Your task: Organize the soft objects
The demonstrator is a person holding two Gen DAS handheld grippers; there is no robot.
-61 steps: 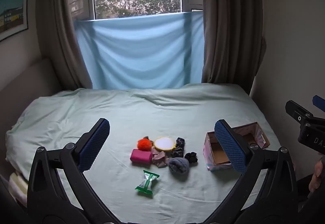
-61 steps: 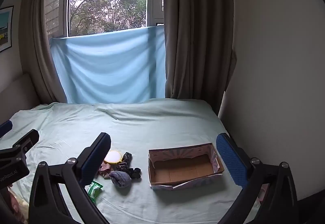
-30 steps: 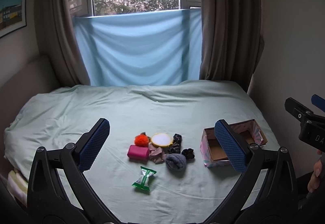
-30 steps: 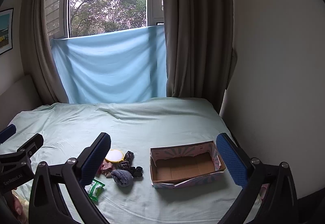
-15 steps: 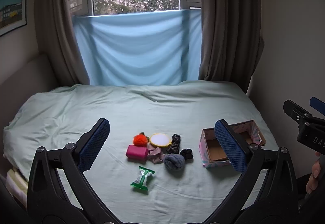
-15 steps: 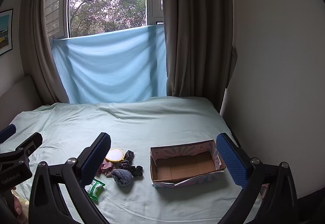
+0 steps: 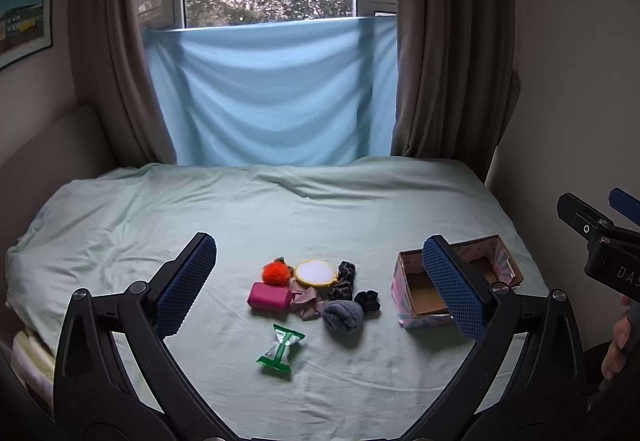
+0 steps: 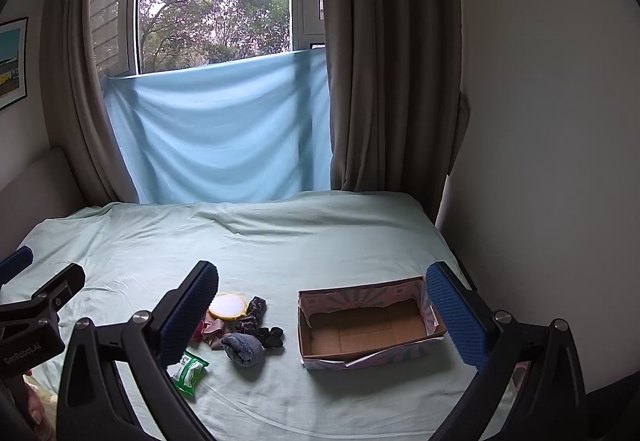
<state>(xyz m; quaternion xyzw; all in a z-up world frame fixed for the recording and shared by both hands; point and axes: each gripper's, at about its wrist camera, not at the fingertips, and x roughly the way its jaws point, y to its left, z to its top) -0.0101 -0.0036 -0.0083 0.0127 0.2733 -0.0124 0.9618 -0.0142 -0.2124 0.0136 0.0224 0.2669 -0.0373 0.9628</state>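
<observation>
A wide bed point(image 7: 320, 209) under a pale green sheet carries everything. The open cardboard box point(image 8: 368, 325) sits empty toward its right side, and a cluster of small soft things lies well to the box's left — a grey fuzzy ball point(image 7: 343, 315), a pink roll point(image 7: 269, 296), an orange pom-pom point(image 7: 276, 271), dark scrunchies point(image 7: 367, 300) and, apart in front, a green packet point(image 7: 281, 349). The left gripper point(image 7: 320, 283) and right gripper point(image 8: 328, 313) both hang above the bed, tongs spread wide, holding nothing. The pieces touch one another, so a pinch on one could drag a neighbour — or bunch the sheet.
</observation>
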